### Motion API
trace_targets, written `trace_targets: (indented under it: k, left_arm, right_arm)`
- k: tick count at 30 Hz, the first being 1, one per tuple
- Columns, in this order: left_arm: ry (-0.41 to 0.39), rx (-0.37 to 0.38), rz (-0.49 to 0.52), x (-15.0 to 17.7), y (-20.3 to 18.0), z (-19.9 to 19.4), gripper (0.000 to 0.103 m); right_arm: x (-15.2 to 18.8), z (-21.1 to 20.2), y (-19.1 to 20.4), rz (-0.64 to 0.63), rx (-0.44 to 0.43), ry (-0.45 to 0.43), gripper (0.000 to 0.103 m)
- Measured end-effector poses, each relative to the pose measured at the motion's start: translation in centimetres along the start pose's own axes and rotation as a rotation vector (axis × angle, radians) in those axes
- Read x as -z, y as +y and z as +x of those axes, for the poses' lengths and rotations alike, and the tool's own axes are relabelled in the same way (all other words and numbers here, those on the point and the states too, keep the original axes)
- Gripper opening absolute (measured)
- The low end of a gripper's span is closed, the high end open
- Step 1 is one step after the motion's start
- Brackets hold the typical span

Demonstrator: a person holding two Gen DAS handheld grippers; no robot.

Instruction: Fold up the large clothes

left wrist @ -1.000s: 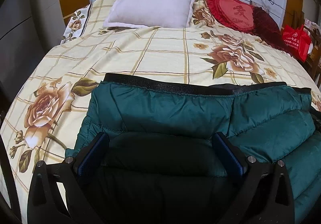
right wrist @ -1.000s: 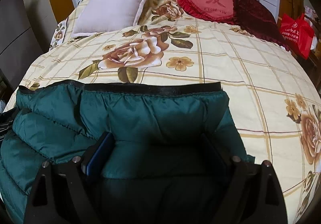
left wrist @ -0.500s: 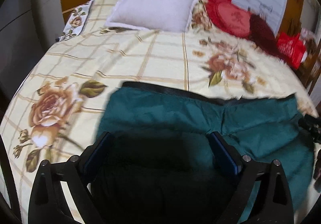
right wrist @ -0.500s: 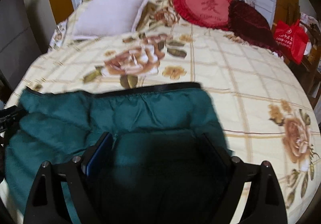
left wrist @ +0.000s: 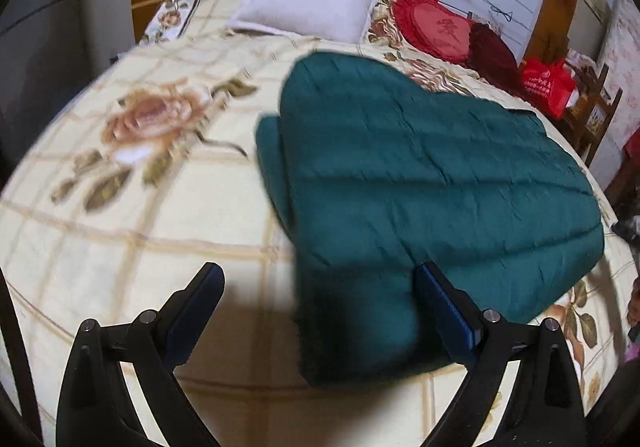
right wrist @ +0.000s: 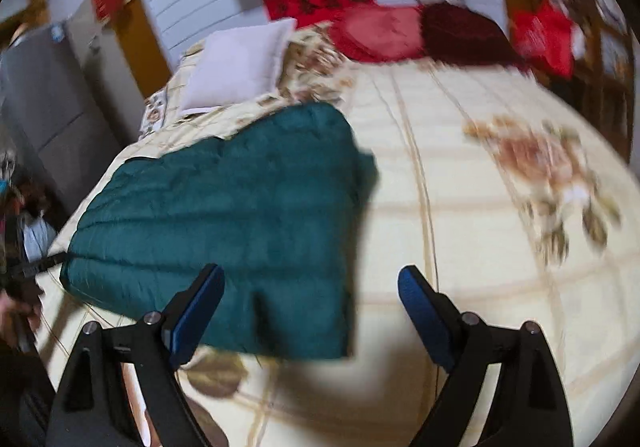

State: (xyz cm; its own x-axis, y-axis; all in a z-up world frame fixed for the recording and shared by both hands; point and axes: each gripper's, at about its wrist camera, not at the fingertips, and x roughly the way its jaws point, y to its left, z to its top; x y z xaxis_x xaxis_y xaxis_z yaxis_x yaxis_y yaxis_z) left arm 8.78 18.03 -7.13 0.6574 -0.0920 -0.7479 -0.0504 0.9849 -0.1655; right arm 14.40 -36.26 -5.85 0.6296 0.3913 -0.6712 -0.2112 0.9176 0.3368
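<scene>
The left gripper (left wrist: pixel 318 289) sits at the bottom of the left wrist view, jaws apart with nothing clamped, having just narrowed a little. The dark green quilted puffer jacket (left wrist: pixel 432 183) lies folded on the cream floral bedspread (left wrist: pixel 120 231), right of centre. In the right wrist view the right gripper (right wrist: pixel 310 289) stands wide apart and empty at the bottom; the jacket (right wrist: pixel 240 215), blurred, seems to lie flat left of centre.
</scene>
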Motion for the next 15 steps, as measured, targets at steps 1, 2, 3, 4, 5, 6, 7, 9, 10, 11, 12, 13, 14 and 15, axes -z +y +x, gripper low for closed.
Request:
trace_targets:
  k: [1,2,3,4,5,6,7,9,10,11,12,13,14,15]
  left_arm:
    - [-0.008,0.018,-0.024,0.3,0.0,0.1,0.079]
    - [-0.017,0.028,-0.045,0.5,-0.1,0.1,0.079]
    - [-0.029,0.038,-0.067,0.8,0.0,0.1,0.079]
    - [-0.035,0.047,-0.074,1.1,0.1,0.1,0.079]
    - [-0.039,0.057,-0.075,1.5,0.1,0.1,0.078]
    - [-0.037,0.062,-0.077,1.8,0.2,0.2,0.078]
    - [-0.031,0.071,-0.082,1.9,0.1,0.2,0.076]
    - [-0.033,0.109,-0.071,1.8,-0.2,0.2,0.071]
    - [-0.033,0.119,-0.061,1.8,-0.5,0.3,0.067]
    - [-0.034,0.137,-0.045,1.9,-0.9,0.4,0.06]
    - [-0.038,0.137,-0.022,2.0,-1.4,0.4,0.058]
    - [-0.045,0.128,0.001,1.9,-1.8,0.4,0.049]
    - [-0.051,0.12,0.027,2.0,-2.3,0.3,0.043]
    - [-0.057,0.103,0.056,2.1,-2.9,0.3,0.038]
  right_arm:
    - [0.2,0.2,-0.7,0.038,-0.027,0.009,0.091]
    - [0.4,0.3,-0.9,0.057,-0.053,0.01,0.091]
    - [0.6,0.6,-0.8,0.057,-0.067,0.018,0.091]
    - [0.8,0.9,-0.7,0.049,-0.076,0.03,0.091]
    - [0.9,1.3,-0.2,0.032,-0.092,0.044,0.091]
    - [1.1,1.7,0.1,0.021,-0.111,0.053,0.091]
    - [1.2,2.2,0.6,0.008,-0.137,0.065,0.091]
    - [1.5,3.4,1.8,-0.038,-0.127,0.083,0.091]
    - [1.6,4.2,2.1,-0.064,-0.108,0.087,0.091]
    - [1.6,4.9,2.3,-0.071,-0.098,0.097,0.091]
    - [1.6,5.3,2.2,-0.064,-0.096,0.104,0.091]
    - [1.6,5.6,2.1,-0.046,-0.103,0.102,0.091]
    - [1.5,5.6,2.2,-0.047,-0.106,0.101,0.089]
    - [1.4,5.6,2.5,-0.062,-0.107,0.109,0.083]
